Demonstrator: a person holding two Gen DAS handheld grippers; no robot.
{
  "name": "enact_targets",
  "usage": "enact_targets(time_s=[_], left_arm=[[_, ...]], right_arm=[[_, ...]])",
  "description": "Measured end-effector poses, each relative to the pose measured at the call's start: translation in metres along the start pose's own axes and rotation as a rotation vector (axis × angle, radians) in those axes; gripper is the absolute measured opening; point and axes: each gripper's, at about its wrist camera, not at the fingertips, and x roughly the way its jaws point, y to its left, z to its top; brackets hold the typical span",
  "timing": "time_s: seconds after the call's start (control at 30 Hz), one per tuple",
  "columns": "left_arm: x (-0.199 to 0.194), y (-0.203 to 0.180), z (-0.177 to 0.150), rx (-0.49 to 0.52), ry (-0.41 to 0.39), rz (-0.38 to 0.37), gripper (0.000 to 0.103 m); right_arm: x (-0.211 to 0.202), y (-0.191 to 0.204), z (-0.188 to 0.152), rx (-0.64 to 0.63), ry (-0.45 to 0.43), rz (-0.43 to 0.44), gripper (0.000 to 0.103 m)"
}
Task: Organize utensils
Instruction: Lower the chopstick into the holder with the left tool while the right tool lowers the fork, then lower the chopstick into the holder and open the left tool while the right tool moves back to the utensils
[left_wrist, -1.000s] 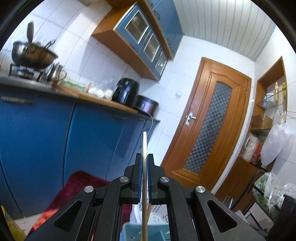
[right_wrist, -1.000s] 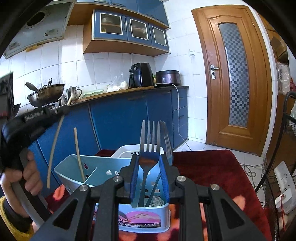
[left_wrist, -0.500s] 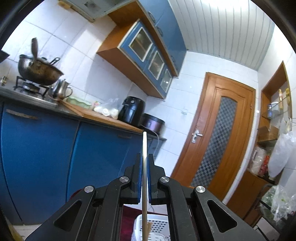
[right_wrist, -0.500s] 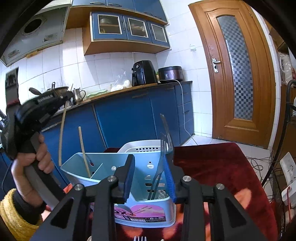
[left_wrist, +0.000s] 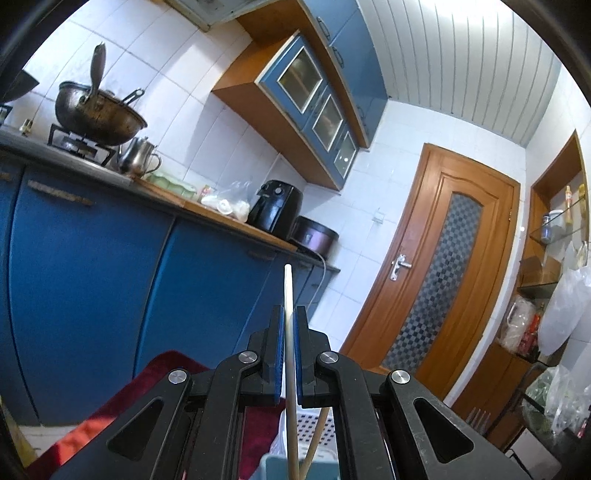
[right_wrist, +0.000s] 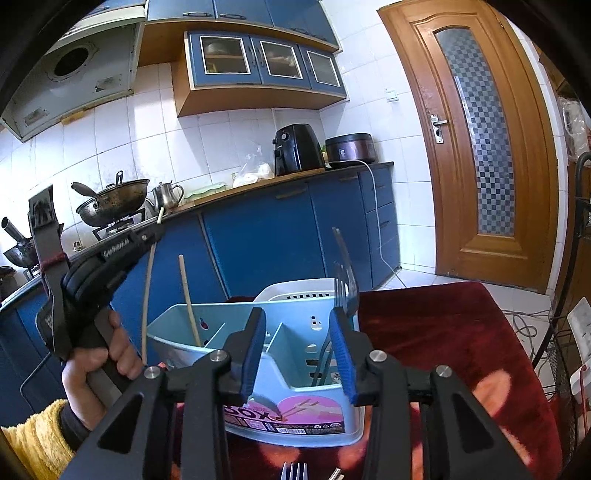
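Observation:
My left gripper (left_wrist: 289, 314) is shut on a pale chopstick (left_wrist: 290, 354) and holds it upright; in the right wrist view that gripper (right_wrist: 157, 230) hangs left of a light blue utensil box (right_wrist: 295, 373), with the chopstick (right_wrist: 147, 302) pointing down outside the box's left wall. A second chopstick (right_wrist: 189, 301) leans in the box's left compartment. My right gripper (right_wrist: 300, 321) is open and empty just in front of the box. Forks (right_wrist: 345, 284) stand in the box's right compartment. Another fork's tines (right_wrist: 293, 470) show at the bottom edge.
A white slotted basket (right_wrist: 295, 291) stands behind the box on a dark red cloth (right_wrist: 443, 332). Blue kitchen cabinets (right_wrist: 288, 236) with a wok, kettle, air fryer and cooker run behind. A wooden door (right_wrist: 480, 147) is at the right, cables and a wire rack beside it.
My right gripper opened and let go of the fork, which now stands in the box's right compartment. My left gripper rose and tilted with the chopstick still in it.

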Motion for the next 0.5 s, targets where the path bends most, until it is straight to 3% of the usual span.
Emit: enact_targets(time_s=[0.5], left_arm=[[-0.020,-0.002,0.020,-0.062,0.138,-0.098,0.004]], right_arm=[[-0.021,-0.003,0.000,0.028,-0.015,0.000,0.039]])
